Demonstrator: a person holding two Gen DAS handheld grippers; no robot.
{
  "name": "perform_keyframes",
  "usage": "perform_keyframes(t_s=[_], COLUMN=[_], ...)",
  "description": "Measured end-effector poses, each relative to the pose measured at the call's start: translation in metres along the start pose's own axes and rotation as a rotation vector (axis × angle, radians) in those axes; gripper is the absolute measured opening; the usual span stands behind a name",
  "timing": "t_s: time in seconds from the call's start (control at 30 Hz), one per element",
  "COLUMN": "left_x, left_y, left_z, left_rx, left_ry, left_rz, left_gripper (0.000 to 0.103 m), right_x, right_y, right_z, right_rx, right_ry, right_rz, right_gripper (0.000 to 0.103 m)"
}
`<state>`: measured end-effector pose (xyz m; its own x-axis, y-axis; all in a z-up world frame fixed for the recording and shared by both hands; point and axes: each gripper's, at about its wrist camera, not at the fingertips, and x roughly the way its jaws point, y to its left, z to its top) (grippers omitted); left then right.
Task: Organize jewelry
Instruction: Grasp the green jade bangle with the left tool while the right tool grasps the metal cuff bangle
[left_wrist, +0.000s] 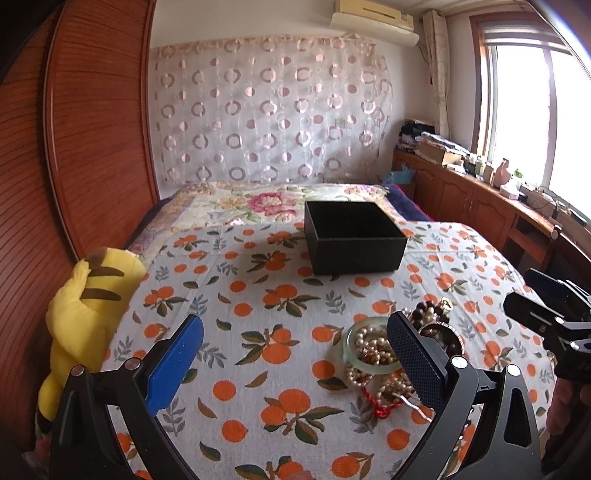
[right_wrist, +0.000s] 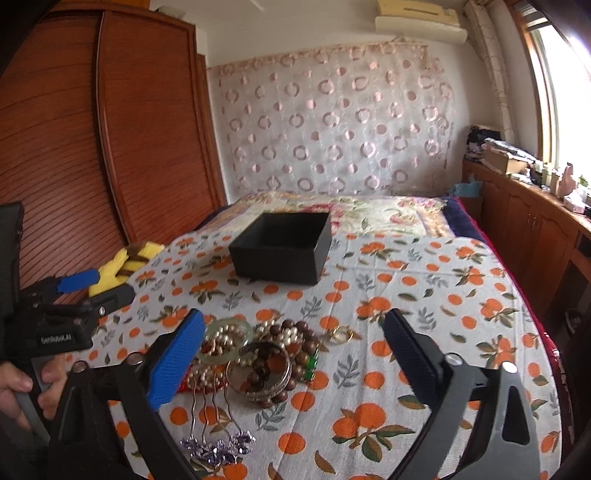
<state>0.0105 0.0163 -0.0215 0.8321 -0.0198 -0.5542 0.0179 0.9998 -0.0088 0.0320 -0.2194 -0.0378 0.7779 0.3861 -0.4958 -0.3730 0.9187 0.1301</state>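
left gripper (left_wrist: 295, 354) jaws wide, empty | right gripper (right_wrist: 295, 350) jaws wide, empty | jewelry pile (right_wrist: 258, 350) on bed (right_wrist: 424, 332) | black box (right_wrist: 282, 247) at 12 o'clock

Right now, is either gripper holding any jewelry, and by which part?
Nothing is held. The left gripper and right gripper are both open above the jewelry pile.

Jewelry pile and open black box on the bed

The jewelry pile (right_wrist: 255, 354) of pearls, wooden beads and bangles lies between the right gripper's (right_wrist: 295, 354) jaws; the box (right_wrist: 282, 251) sits beyond, upright.
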Motion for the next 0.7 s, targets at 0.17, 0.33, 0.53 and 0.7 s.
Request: perform_keyframes(t_s=[0.17, 0.33, 0.53, 0.7], left_x=[0.011, 0.021, 0.029, 0.036], left_y=[0.005, 0.008, 0.013, 0.016], left_z=[-0.006, -0.011, -0.017, -0.021], left_rx=[0.011, 0.014, 0.018, 0.019], left_ry=[0.042, 0.078, 0.115, 0.138], left_rz=[-0.012, -0.027, -0.052, -0.064], left_gripper=[0.097, 0.096, 0.096, 0.096], right_x=[0.019, 0.037, 0.056, 0.069], right_y=[0.006, 0.013, 0.022, 0.029], right_z=[-0.011, -0.021, -0.026, -0.028], right_rx=[-0.045, -0.082, -0.131, -0.178], right_ry=[0.088, 0.153, 0.219, 0.27], right_rz=[0.05, 0.091, 0.119, 0.112], right_gripper=[0.08, 0.077, 0.071, 0.071])
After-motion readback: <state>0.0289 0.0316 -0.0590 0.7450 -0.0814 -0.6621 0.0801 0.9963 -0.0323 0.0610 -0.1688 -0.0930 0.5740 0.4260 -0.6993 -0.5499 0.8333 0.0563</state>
